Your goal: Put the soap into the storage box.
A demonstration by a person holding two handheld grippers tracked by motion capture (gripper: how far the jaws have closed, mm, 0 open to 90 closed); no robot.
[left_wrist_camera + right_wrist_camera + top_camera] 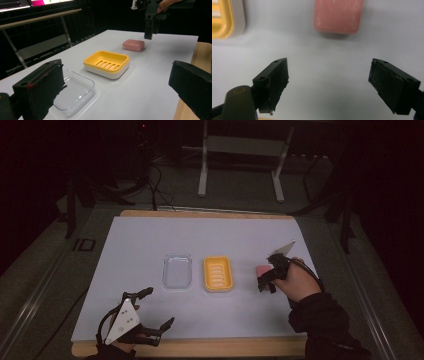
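Observation:
A pink soap bar point(262, 269) lies flat on the white sheet, right of a yellow soap dish point(218, 274) with a slotted floor. My right gripper point(266, 286) hovers just on the near side of the soap, pointing down, open and holding nothing. In the right gripper view the soap point(338, 15) sits beyond the open right gripper point(329, 82), and the dish's edge point(222, 18) is at the upper left. My left gripper point(160, 306) rests open near the front edge. The left gripper view shows the open left gripper point(116, 85), the dish point(107, 63), the soap point(133, 45) and the right gripper point(150, 27) above it.
A clear plastic tray point(177, 271) lies left of the dish, close to my left jaw in the left gripper view point(75, 92). The white sheet point(140, 240) covers a wooden board whose edge point(200, 347) shows at the front. A metal stand point(240, 150) is beyond the table.

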